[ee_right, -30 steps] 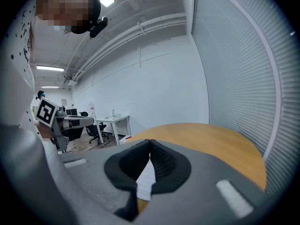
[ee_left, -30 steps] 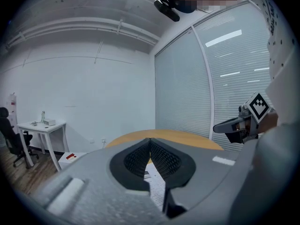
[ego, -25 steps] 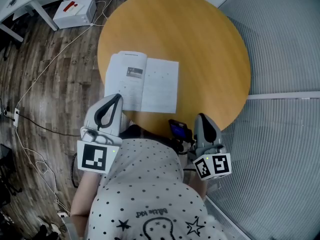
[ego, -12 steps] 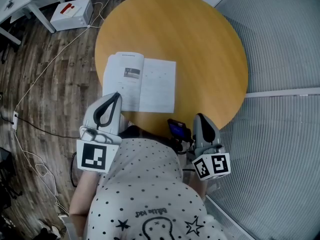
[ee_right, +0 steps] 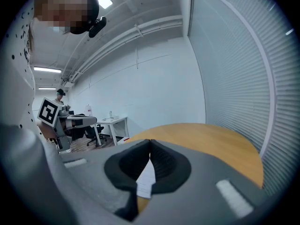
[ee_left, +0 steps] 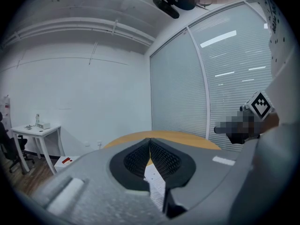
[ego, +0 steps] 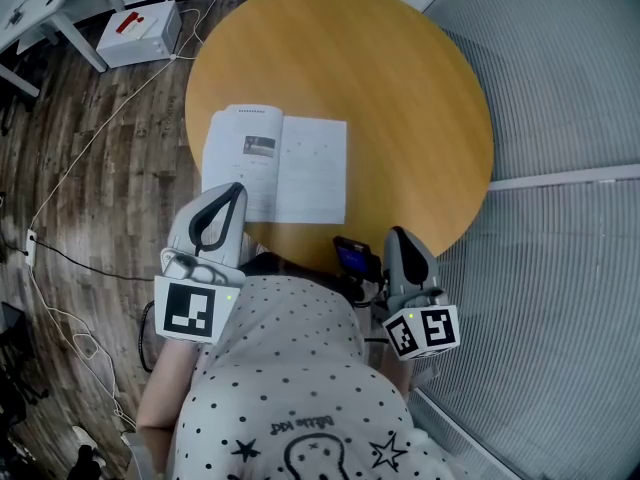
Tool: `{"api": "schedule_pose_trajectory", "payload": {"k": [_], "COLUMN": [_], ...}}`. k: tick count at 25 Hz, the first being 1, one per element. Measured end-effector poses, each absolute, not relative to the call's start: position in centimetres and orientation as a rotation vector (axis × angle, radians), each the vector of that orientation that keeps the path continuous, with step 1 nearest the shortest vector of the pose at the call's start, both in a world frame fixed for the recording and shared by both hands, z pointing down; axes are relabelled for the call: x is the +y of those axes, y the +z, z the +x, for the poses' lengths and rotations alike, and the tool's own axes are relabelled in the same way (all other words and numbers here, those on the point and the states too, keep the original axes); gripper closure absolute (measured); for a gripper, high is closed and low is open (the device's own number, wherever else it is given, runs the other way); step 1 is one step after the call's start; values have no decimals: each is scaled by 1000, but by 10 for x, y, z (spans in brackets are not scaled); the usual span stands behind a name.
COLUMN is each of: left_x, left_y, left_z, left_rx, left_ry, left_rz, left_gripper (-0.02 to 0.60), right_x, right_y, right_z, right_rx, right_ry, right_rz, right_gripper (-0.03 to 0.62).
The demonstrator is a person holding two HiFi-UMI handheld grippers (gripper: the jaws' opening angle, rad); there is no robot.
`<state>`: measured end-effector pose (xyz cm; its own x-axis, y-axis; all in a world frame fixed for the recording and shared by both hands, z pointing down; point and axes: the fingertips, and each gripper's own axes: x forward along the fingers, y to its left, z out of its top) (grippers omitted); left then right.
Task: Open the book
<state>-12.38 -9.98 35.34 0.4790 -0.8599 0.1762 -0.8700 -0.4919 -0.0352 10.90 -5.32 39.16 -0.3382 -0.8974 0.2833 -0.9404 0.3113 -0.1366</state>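
Note:
A thin white book (ego: 275, 165) lies open and flat on the round wooden table (ego: 400, 88), near its front left edge, with printed pages facing up. My left gripper (ego: 232, 190) is held close to the body, its tip just over the book's near left corner, jaws shut and empty. My right gripper (ego: 398, 233) hangs off the table's near edge, to the right of the book, also shut on nothing. In the left gripper view the shut left gripper (ee_left: 149, 142) has the book's page (ee_left: 154, 177) below it. The right gripper view shows the right gripper (ee_right: 149, 142) above the same book (ee_right: 146, 179).
A white box with a red mark (ego: 138, 30) sits on the wood floor beyond the table. Cables (ego: 70, 168) trail across the floor at left. A glass wall with blinds (ego: 560, 118) runs along the right. A black device (ego: 355, 260) hangs at the person's waist.
The head view has drifted slightly, so table and book sit a little further left. Both grippers stay where they were, still shut.

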Motion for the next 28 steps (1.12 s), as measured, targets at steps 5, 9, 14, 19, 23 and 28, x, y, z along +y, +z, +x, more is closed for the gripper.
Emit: {"api": "schedule_pose_trajectory", "payload": {"k": [5, 9, 14, 19, 23, 28], "left_x": [-99, -99, -98, -96, -94, -93], "left_y": [352, 353, 359, 360, 362, 366], "left_z": [-120, -120, -114, -108, -104, -103], "left_rx": [-1544, -1553, -1556, -1555, -1551, -1543], "left_ry": [266, 263, 275, 279, 287, 308], "left_rz": [2662, 2656, 2654, 2654, 2655, 2666], "left_gripper": [569, 570, 570, 569, 569, 570], "right_x": [-51, -51, -53, -51, -48, -46], "right_y": [392, 394, 400, 401, 404, 411], "right_z": [112, 114, 120, 125, 129, 132], "right_rx": [-2414, -2417, -2423, -2414, -2405, -2402], "right_ry": [426, 427, 426, 384, 384, 394], "right_rz": [1718, 1715, 1709, 1688, 1690, 1696], "right_gripper": [590, 591, 590, 590, 590, 589]}}
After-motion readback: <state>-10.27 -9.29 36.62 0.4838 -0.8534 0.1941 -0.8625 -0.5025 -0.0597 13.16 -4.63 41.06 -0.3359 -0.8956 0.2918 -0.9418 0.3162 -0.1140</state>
